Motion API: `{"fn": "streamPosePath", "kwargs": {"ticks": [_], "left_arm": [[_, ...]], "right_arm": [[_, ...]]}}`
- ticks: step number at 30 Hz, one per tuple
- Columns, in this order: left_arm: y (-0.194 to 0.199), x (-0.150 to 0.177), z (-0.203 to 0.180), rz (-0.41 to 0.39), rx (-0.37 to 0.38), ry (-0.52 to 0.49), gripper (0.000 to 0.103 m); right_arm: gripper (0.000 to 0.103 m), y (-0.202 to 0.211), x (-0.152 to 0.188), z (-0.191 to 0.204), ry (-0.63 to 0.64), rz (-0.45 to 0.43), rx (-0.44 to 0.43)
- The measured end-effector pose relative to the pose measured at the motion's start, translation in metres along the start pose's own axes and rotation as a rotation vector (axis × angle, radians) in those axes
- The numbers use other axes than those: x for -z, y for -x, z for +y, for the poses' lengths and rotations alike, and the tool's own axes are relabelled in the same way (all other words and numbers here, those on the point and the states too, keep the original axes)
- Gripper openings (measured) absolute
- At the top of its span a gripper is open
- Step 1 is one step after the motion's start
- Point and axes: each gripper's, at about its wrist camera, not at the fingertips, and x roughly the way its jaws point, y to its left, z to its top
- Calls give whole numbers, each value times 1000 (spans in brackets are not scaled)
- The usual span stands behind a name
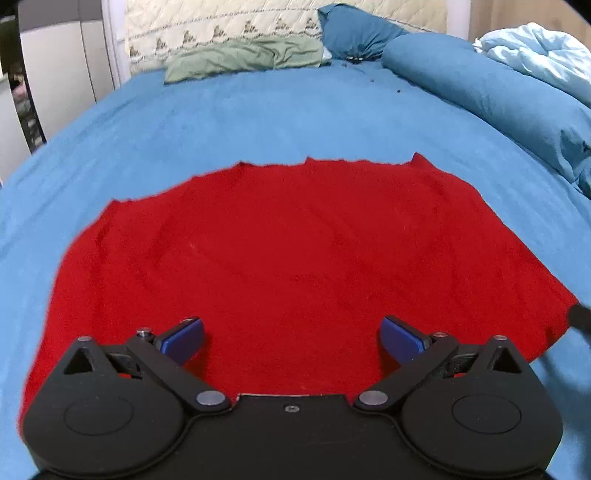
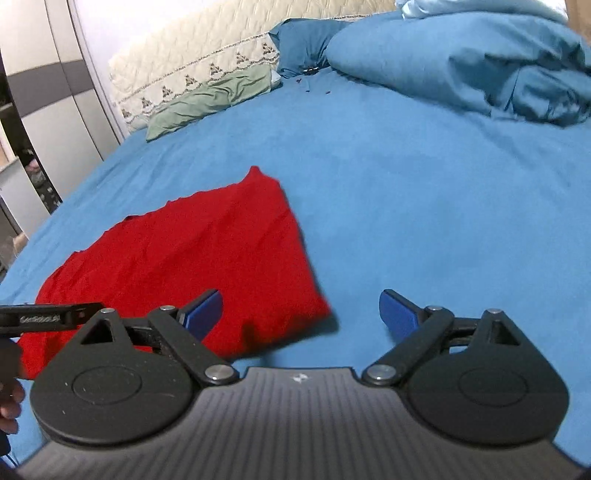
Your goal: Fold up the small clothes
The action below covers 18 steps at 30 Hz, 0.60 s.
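A red cloth [image 1: 288, 251] lies spread flat on the blue bed sheet [image 1: 258, 122]. My left gripper [image 1: 291, 338] is open and empty, low over the near edge of the cloth. In the right wrist view the same red cloth [image 2: 207, 254] lies to the left, with its near right corner by the left finger. My right gripper [image 2: 301, 312] is open and empty, over the sheet [image 2: 424, 221] just right of that corner. The left gripper's body [image 2: 48, 317] shows at the left edge of this view.
A green garment [image 1: 247, 59] lies at the far edge by a quilted cream headboard [image 1: 221, 26]. Blue pillows [image 1: 480, 96] and a pale blue duvet [image 1: 543, 55] sit at the right. Wardrobe doors [image 2: 55, 92] stand at the left.
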Motion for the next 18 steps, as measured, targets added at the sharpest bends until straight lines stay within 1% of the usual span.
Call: {"fn": "streamPosePath", "kwargs": {"ticks": [3,6,7,8,9,10,13,15,18], "left_arm": [[-12,-1,7,49,10,20,103],[-18,-3,14,63,32,41,103],[-20,-4,16,70,41,55,103],[-24,-6,17,78,50,67,103],[-27,-7,19,85,58,79,103],[-29,-7,21,92,67,94,103],[-32,-7,25,101,80,107,103],[-33,-7,25,108,78,104,103],[-34,-11,25,128,75,105,103]], "right_arm": [[103,-12,6,-4,-34,5,-47],[102,-27,1,-10,-82,9,-92],[96,-32,-1,-10,-93,18,-102],[83,-38,-3,-11,-107,32,-110],[74,-44,-5,-12,-125,48,-116],[72,-49,-6,-13,-140,58,-123],[58,-56,-8,-14,-149,68,-124],[35,-56,-9,-13,-153,85,-143],[28,-51,-16,-5,-163,91,-130]]}}
